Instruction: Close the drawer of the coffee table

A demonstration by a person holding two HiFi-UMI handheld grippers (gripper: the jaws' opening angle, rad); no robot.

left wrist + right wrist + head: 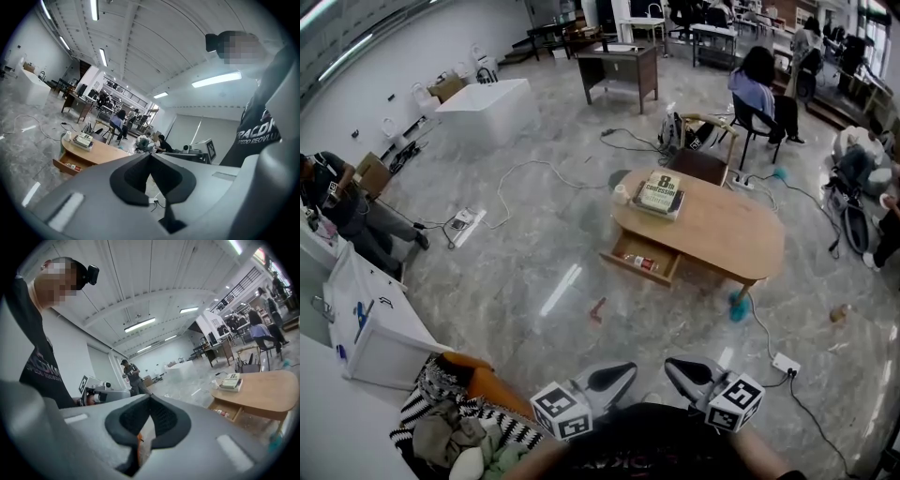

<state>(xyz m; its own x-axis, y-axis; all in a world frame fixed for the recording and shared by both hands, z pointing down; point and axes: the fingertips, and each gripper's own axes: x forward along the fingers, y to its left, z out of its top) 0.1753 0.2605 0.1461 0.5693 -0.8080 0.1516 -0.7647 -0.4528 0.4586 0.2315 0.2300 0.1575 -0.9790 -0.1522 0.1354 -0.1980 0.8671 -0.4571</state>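
Head view | L gripper jaws together, empty | R gripper same, empty | drawer sticks out of coffee table front side, small items inside | both grippers well apart from it

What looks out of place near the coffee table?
The drawer of the coffee table stands pulled open, a small item inside. A reddish object lies loose on the floor before it; too small to identify.

Premises: a large open-plan hall, serving as a lab or shared workspace. Evidence: polished marble-pattern floor, loose cables, a power strip, a wooden desk, seated workers, ceiling strip lights.
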